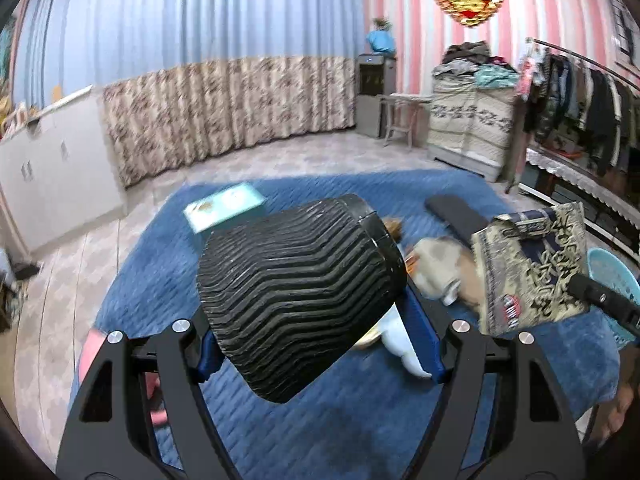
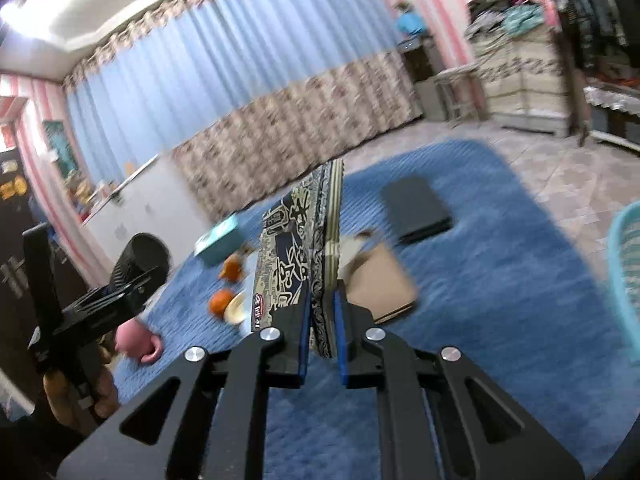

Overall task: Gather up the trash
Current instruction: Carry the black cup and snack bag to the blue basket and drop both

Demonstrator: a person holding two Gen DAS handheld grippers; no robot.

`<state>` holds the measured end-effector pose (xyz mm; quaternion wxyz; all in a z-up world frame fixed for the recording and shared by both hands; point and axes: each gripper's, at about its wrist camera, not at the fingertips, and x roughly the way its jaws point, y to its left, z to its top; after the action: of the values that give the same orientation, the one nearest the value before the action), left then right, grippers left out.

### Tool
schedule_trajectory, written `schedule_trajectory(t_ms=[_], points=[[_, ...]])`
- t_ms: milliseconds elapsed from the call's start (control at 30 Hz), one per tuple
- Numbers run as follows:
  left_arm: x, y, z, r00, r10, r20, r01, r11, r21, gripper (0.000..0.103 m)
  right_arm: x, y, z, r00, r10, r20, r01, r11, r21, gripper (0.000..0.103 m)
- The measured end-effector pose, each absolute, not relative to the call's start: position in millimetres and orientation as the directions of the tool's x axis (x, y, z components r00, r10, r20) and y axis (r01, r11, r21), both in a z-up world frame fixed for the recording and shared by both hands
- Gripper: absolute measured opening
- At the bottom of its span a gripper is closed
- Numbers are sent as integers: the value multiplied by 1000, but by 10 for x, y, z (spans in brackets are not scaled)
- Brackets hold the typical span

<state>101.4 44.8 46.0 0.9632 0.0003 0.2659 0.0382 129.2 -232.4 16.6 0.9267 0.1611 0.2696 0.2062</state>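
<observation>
A black ribbed paper cup (image 1: 296, 280) lies on its side between the blue pads of my left gripper (image 1: 320, 344), which is shut on it above the blue quilted mat (image 1: 340, 432). The right wrist view shows the same cup (image 2: 140, 260) at the far left, held in the left gripper (image 2: 120, 292) by a hand. My right gripper (image 2: 322, 300) is shut on the lower edge of a flat packet (image 2: 296, 248) printed in navy and beige, which stands on edge above the mat. From the left wrist view the packet (image 1: 532, 268) hangs at the right, off the right gripper's black finger (image 1: 600, 300).
On the blue mat (image 2: 500, 300) lie a teal box (image 2: 218, 242), two orange fruits (image 2: 222, 300), a pink cup (image 2: 136, 340), a cardboard piece (image 2: 380, 284) and a flat black case (image 2: 416, 208). A light-blue basket (image 2: 628, 272) stands at the right edge. Curtains, cabinets and a clothes rack line the walls.
</observation>
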Motion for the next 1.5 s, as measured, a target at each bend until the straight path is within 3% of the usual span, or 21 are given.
schedule_trajectory(t_ms=[333,600,800,1500], points=[[1392,-628,766,880,-119,-460,133,991,-1,73,1095,-3581,426,889,166,-428,13,923,384,11],[1597,-1640,876,864,-271,-425,295,955,-9,73,921,-4343,607,866,-100,-490,260,927,270,11],[1611,-2200,792,828,-350,-439,379,925,-22,73,666,-4803,452,846,-238,-476,401,874,276,11],[1786,-3537,13,669,-513,-538,585,810,-45,73,733,-5390,-26,779,-252,-575,504,797,334,11]])
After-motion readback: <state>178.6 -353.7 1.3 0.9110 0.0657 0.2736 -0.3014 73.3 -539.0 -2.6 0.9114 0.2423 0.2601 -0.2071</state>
